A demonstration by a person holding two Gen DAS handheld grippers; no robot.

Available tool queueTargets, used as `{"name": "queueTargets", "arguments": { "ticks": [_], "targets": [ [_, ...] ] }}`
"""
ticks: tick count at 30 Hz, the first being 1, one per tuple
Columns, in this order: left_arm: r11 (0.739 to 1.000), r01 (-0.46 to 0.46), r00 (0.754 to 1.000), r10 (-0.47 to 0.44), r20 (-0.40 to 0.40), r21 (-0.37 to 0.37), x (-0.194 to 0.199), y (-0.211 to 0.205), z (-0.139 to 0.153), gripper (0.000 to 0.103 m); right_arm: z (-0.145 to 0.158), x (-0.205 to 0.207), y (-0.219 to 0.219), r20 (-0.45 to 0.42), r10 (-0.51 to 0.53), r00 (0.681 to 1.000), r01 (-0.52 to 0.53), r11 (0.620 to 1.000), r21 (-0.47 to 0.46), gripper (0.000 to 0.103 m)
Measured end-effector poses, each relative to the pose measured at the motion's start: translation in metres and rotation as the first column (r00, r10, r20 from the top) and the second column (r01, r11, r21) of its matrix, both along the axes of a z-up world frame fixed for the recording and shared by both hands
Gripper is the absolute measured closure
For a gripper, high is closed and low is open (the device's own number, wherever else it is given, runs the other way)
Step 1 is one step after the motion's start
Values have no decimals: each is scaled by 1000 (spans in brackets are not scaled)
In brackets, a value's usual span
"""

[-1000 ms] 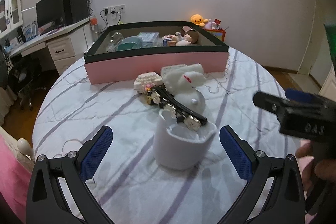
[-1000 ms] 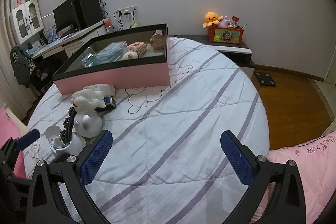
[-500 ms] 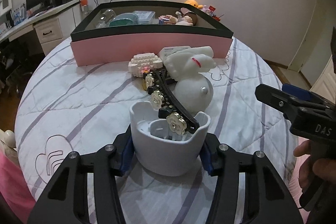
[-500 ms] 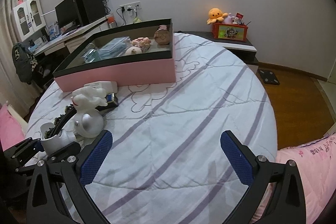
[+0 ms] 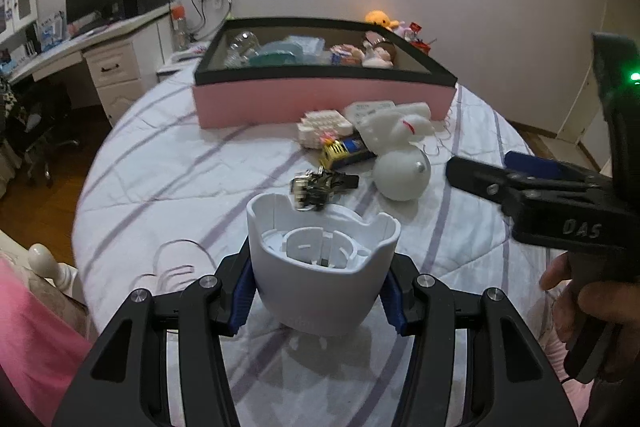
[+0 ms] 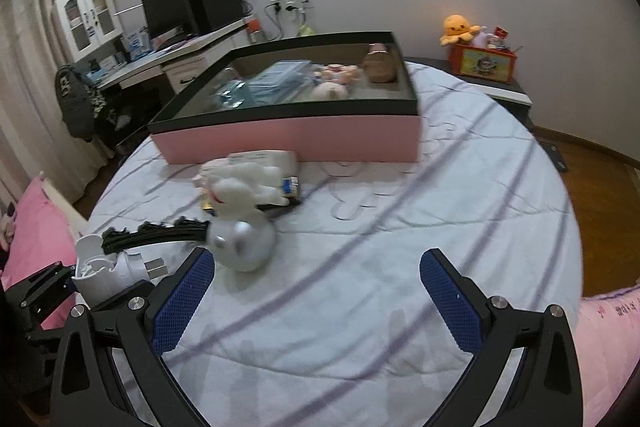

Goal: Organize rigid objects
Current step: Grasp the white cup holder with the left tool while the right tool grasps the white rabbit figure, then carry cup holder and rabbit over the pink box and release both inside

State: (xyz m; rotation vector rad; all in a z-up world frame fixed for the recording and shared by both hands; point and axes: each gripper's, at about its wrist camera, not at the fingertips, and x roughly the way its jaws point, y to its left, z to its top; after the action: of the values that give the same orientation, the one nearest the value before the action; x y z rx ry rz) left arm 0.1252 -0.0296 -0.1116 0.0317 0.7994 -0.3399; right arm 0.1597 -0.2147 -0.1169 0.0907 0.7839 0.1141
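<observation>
My left tool (image 5: pixel 320 291) grips a white cup-shaped housing (image 5: pixel 322 267) above the bed (image 5: pixel 160 163); my right tool (image 6: pixel 316 291) hangs open.

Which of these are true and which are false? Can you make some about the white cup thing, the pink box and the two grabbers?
1. The left gripper has its jaws shut on the white cup. True.
2. The right gripper is holding the white bunny toy. False: its jaws are open and empty.
3. The pink box has nothing in it. False: several things lie inside.
4. The white cup is inside the pink box. False: it is in front of the box, over the striped bedsheet.
5. The black hair clip lies on the sheet beyond the cup. True.
</observation>
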Motion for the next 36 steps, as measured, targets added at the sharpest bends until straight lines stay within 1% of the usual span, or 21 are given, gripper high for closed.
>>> {"name": "queueTargets", "arguments": {
  "ticks": [8,9,10,11,13,14,15,16,23,36],
  "targets": [
    [999,-43,997,43,63,-8,4,15,18,50,-10,32,26,-32,62,998,-62,998,19,1],
    [999,-48,997,49,66,-12,5,18,19,50,-12,36,27,-36,67,997,-66,998,19,4],
    [999,-52,996,53,69,-13,5,20,20,50,-14,40,30,-42,71,997,-70,997,16,9],
    [998,-56,996,57,71,-13,6,22,21,50,-17,44,33,-48,72,996,-72,997,11,13],
    [998,-63,996,64,68,-18,9,25,21,50,-23,50,38,-68,74,995,-75,997,-3,43],
    [998,-67,995,68,67,-20,10,25,21,50,-26,52,40,-79,85,993,-84,996,6,47],
    [997,-68,995,70,68,-21,11,26,22,50,-28,52,41,-83,92,992,-91,996,11,54],
    [997,-70,995,71,71,-23,12,27,22,50,-28,50,42,-80,102,992,-101,995,13,57],
    [997,-67,994,70,82,-38,16,27,27,50,-14,34,34,-35,117,992,-115,992,48,57],
    [997,-65,992,69,107,-41,18,28,38,50,6,25,30,5,126,992,-127,989,70,57]
  ]
}}
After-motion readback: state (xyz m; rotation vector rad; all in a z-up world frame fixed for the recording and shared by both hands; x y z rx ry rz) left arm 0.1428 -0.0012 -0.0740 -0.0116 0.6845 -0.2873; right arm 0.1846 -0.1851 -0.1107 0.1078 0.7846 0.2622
